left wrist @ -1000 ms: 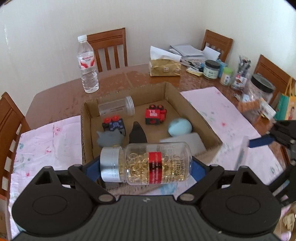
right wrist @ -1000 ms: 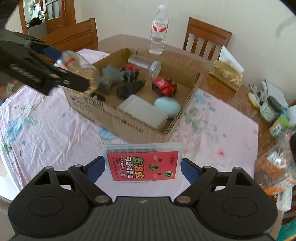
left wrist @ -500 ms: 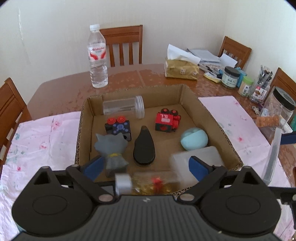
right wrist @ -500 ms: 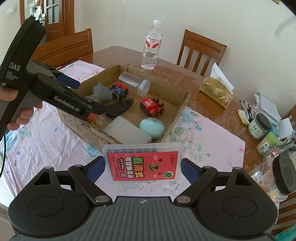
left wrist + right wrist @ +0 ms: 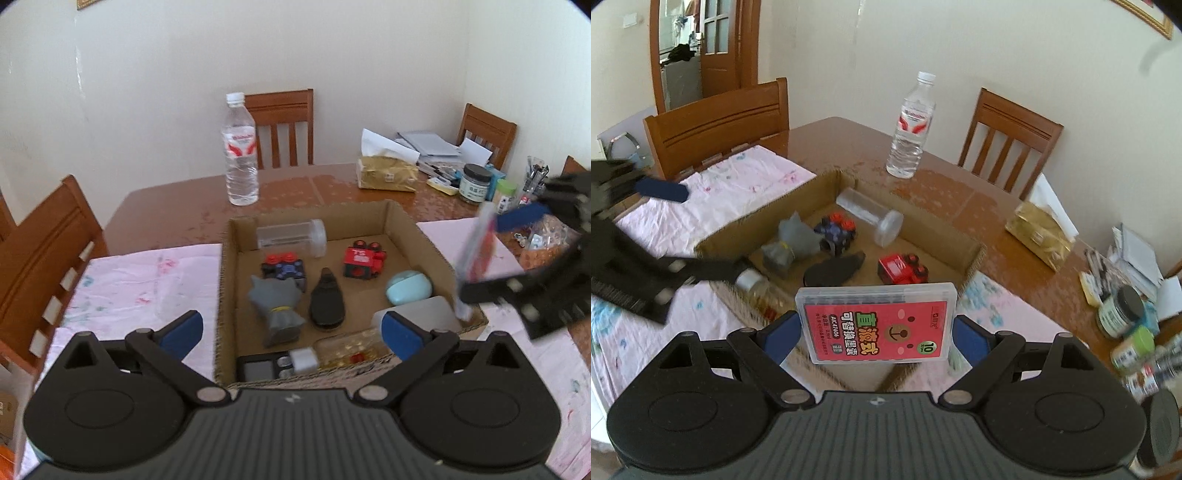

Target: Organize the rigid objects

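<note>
A cardboard box (image 5: 417, 229) holds a clear jar (image 5: 291, 236), two toy trucks, a grey figure (image 5: 275, 310), a black shoe-shaped piece (image 5: 327, 304), a blue egg-shaped case (image 5: 408, 290) and a translucent case. The capsule bottle (image 5: 340, 354) lies at the box's near wall. My left gripper (image 5: 291, 332) is open and empty above that wall. My right gripper (image 5: 877, 332) is shut on a red refill case (image 5: 877, 325) over the box's right side; the case also shows in the left wrist view (image 5: 476, 254).
A water bottle (image 5: 240, 155) stands behind the box. A tissue pack (image 5: 388, 171), papers and jars (image 5: 476, 182) crowd the far right of the table. Wooden chairs (image 5: 280, 125) surround it. A pink cloth (image 5: 140, 280) lies under the box.
My left gripper opened and let the capsule bottle drop into the box's near edge, then pulled back up. My right gripper carried the red case closer over the box.
</note>
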`<state>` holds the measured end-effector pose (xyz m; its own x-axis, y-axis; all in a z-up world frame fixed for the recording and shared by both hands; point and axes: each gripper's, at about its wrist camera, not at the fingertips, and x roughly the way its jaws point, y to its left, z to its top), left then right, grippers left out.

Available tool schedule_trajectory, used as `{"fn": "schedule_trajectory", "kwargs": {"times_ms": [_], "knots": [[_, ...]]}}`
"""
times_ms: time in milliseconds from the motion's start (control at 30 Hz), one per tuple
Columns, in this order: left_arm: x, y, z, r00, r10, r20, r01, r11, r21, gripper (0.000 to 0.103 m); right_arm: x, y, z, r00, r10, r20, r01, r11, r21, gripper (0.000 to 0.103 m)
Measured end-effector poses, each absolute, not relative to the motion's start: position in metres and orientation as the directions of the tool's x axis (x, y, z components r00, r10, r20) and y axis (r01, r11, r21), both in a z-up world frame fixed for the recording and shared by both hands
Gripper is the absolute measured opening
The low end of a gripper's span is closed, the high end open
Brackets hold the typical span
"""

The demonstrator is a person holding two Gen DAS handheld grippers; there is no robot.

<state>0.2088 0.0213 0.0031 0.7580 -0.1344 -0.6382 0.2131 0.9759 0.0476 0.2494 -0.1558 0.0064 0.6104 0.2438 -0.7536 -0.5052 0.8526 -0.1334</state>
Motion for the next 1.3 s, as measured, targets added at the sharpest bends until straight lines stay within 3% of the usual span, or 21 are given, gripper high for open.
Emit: {"fn": "schedule_trajectory", "kwargs": {"times_ms": [633,767,1067,1300], "knots": [[0.185,0.072,-0.004,0.757,-0.039,-0.652,0.055,0.998,0.005,0.102,0.327,-0.103,-0.034,0.492,0.231,-0.84,-0.565,0.818,-0.106,0.092],[0.184,0.075,-0.002,0.756,-0.033,-0.654,0.044,0.999,0.001,0.102,0.331,-0.101,-0.036,0.496,0.221,-0.839,-0.541,0.835,-0.1,0.103],[0.189,0.073,0.005,0.756,-0.023,-0.655,0.037,0.999,0.007,0.102,0.324,-0.107,-0.022,0.503,0.183,-0.845,-0.468,0.879,-0.088,0.103],[0.198,0.068,0.013,0.734,-0.002,-0.679,0.022,1.0,0.02,0.102,0.307,-0.117,-0.01,0.465,0.069,-0.883,-0.33,0.939,-0.101,0.103]]}}
